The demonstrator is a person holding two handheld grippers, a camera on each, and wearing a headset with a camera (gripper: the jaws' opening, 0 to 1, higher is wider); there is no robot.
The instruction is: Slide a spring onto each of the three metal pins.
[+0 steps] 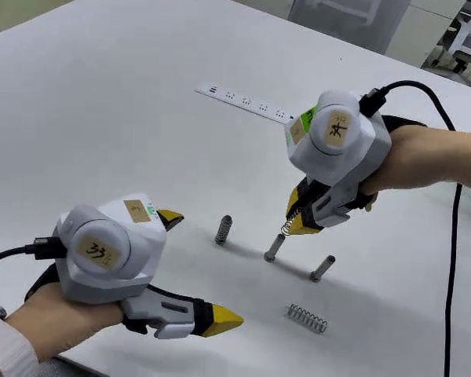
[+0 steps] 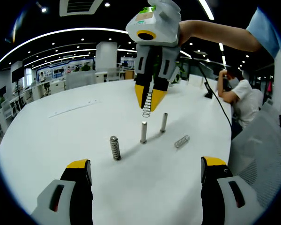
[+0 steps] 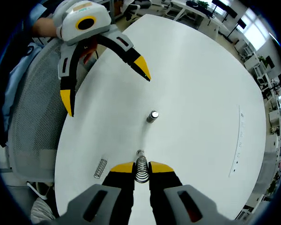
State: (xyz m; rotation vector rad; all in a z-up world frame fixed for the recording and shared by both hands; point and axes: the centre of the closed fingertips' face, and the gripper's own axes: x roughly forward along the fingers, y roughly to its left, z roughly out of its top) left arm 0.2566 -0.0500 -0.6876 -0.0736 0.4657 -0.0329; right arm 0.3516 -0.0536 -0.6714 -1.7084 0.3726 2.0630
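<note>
Head view: right gripper [image 1: 297, 223] pinches a half-hidden spring [image 1: 286, 228]; left gripper [image 1: 200, 268] gapes wide.

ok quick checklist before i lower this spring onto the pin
1. Held spring clamped in right tongs: ok.
2. Middle pin bare and upright: ok.
3. Spring's lower end centred over that pin: cannot tell; it is close above, but depth is unclear.
4. Left tongs open and apart from the pins: ok.
5. Loose spring lying on the table, ready for the last bare pin: ok.
</note>
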